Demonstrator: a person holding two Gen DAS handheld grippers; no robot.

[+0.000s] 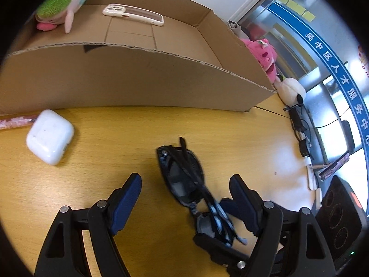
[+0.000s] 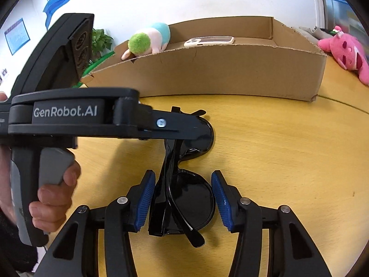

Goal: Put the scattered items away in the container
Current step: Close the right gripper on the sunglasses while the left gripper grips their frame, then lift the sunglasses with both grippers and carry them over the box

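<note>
On the yellow wooden worktop point(image 1: 115, 138), at the left of the left wrist view, a white rounded earbud case point(image 1: 49, 136) is seen lying just in front of the open brown cardboard box point(image 1: 138, 76), with a pink patterned stick-like item point(image 1: 18, 120) beside it against the box wall. Inside the box, a green, white and blue plush toy point(image 1: 64, 4) is propped in the left corner and a cream phone case point(image 1: 132, 13) is laid flat on the floor further right. Nearer the camera, the left gripper point(image 1: 185, 184) is held with its blue-padded fingers point(image 1: 129, 196) well apart, and the folded black sunglasses point(image 1: 184, 175) are lying on the worktop between them, nearer the right-hand pad; no pad of this gripper is seen pressing on them. In the right wrist view, a hand point(image 2: 55, 198) is seen on the grey handle of the left gripper, whose black body crosses over the far lens. The right gripper point(image 2: 181, 198) is placed around the near lens, its fingers point(image 2: 144, 198) partly drawn in; the left pad lies against the folded temples, while a narrow gap is seen at the right pad. Beyond the box's right end, a pink plush toy point(image 2: 346, 50) is lying on the worktop.
</note>
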